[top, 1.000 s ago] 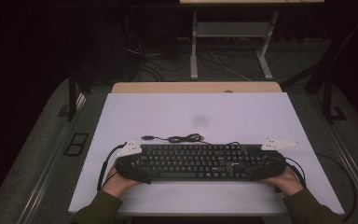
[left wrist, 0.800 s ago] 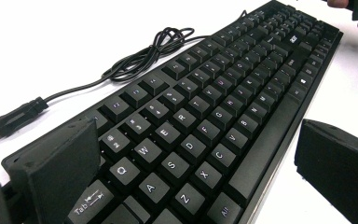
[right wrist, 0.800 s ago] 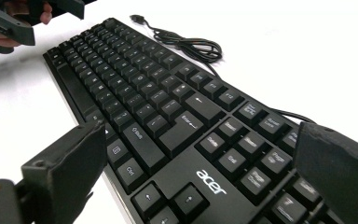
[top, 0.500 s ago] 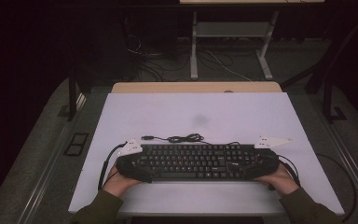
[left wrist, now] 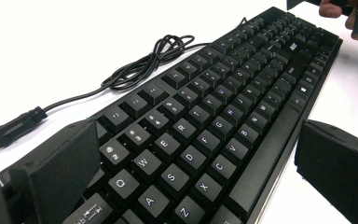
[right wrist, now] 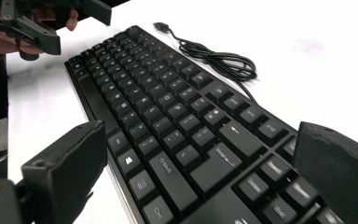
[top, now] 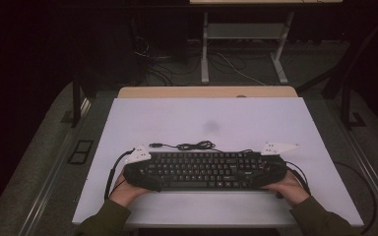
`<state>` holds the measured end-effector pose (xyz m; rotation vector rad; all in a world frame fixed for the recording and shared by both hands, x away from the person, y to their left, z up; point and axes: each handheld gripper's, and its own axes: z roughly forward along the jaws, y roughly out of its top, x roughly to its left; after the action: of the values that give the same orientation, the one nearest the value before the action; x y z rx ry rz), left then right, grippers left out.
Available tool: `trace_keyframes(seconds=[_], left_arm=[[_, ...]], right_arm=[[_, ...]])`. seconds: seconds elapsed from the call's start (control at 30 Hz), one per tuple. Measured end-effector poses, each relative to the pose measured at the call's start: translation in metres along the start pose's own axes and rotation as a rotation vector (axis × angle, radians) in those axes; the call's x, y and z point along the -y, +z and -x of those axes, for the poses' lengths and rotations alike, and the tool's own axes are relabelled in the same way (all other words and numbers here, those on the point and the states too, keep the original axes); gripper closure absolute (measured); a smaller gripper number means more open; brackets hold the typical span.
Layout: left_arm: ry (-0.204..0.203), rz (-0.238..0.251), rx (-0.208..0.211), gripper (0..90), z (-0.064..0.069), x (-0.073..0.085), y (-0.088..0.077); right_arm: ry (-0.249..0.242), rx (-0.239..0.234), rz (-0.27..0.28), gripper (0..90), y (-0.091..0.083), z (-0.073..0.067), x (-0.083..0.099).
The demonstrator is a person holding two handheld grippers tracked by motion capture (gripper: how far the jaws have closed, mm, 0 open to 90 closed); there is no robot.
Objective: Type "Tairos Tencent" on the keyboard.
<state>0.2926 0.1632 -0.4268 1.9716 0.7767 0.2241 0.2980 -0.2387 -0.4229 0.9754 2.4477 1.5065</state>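
Your left gripper [left wrist: 191,186]: jaws spread, straddling the black plastic keyboard [top: 204,170], left end.
Your right gripper [right wrist: 200,182]: jaws spread, straddling its right end.
Coiled black cable [top: 193,145]: just behind the keyboard.

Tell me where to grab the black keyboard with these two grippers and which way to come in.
Probably best at the two short ends. The keyboard lies flat and long across the table, so the left gripper comes from its left end and the right gripper from its right, each with open jaws straddling front and back edges. Keep clear of the coiled cable behind it.
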Motion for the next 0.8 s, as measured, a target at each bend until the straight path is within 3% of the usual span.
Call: trace_keyframes(seconds=[0.8], left_arm=[[-0.004,0.005,0.004,0.0,-0.001,-0.007,0.01]], right_arm=[[-0.017,-0.027,-0.006,3.1,0.019,-0.005,-0.01]])
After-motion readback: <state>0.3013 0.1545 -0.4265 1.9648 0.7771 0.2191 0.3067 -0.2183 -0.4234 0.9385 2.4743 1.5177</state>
